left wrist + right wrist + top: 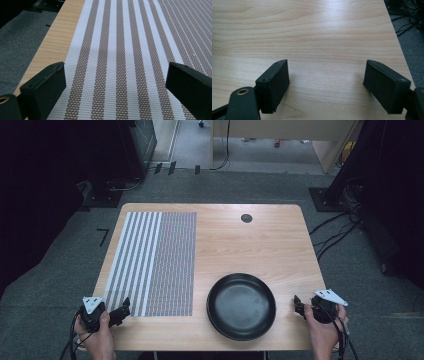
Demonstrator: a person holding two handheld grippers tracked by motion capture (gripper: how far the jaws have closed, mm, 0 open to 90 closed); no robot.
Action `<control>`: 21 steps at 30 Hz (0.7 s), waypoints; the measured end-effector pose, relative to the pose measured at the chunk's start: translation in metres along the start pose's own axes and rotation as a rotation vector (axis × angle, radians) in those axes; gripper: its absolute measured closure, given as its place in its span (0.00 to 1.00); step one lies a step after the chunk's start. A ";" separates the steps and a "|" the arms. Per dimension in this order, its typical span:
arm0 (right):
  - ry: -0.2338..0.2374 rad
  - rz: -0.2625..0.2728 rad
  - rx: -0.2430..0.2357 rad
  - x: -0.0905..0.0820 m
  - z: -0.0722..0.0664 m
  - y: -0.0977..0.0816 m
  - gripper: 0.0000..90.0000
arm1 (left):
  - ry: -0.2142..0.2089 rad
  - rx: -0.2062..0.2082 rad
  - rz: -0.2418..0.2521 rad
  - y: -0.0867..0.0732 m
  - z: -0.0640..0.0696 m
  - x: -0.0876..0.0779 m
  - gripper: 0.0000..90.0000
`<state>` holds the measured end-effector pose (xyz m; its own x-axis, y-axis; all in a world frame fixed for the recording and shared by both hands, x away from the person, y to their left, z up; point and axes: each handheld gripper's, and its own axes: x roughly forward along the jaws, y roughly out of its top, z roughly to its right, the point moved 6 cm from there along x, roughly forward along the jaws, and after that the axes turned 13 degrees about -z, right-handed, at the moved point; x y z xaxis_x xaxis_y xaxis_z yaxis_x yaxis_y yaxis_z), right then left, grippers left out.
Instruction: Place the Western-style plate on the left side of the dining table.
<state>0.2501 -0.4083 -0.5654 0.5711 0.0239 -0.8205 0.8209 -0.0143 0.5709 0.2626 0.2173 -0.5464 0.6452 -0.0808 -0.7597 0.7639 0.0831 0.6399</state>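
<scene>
While both of your hands rest at the near edge of the table (260, 232), the layout turns on one relation: which gripper lies closer to which object. Your left gripper (121, 311) sits at the near left corner of the striped placemat (155, 262), its jaws standing wide apart with nothing between them; in the left gripper view the mat's weave (120, 50) runs straight ahead between the two black jaws, so its stripes, and its long axis, point away from you toward the far edge of the table. Your right gripper (298, 306) hovers near the right edge, jaws likewise spread wide and empty; the right gripper view looks along them onto bare wood (317, 37). The black pan (241, 306) lies between your two hands, just beside the mat's near right corner and apart from both grippers, with its rim nearer the right gripper than the left. Judged from this arrangement, the mat is the left hand's object, already under its jaws, and the pan is the right hand's, reached by a short move inward, to that gripper's own left.
</scene>
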 end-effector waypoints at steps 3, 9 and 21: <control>0.004 -0.001 -0.002 0.000 0.000 0.000 0.22 | -0.023 0.012 0.007 0.004 0.007 -0.005 0.01; 0.007 -0.002 -0.005 0.000 0.000 0.000 0.21 | -0.067 0.055 0.023 0.015 0.029 -0.014 0.00; 0.011 -0.006 -0.013 0.000 -0.001 0.000 0.19 | -0.169 0.161 0.044 0.045 0.089 -0.020 0.00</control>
<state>0.2498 -0.4070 -0.5658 0.5662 0.0354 -0.8235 0.8240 -0.0013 0.5666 0.2850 0.1342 -0.4918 0.6600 -0.2468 -0.7096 0.7185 -0.0686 0.6922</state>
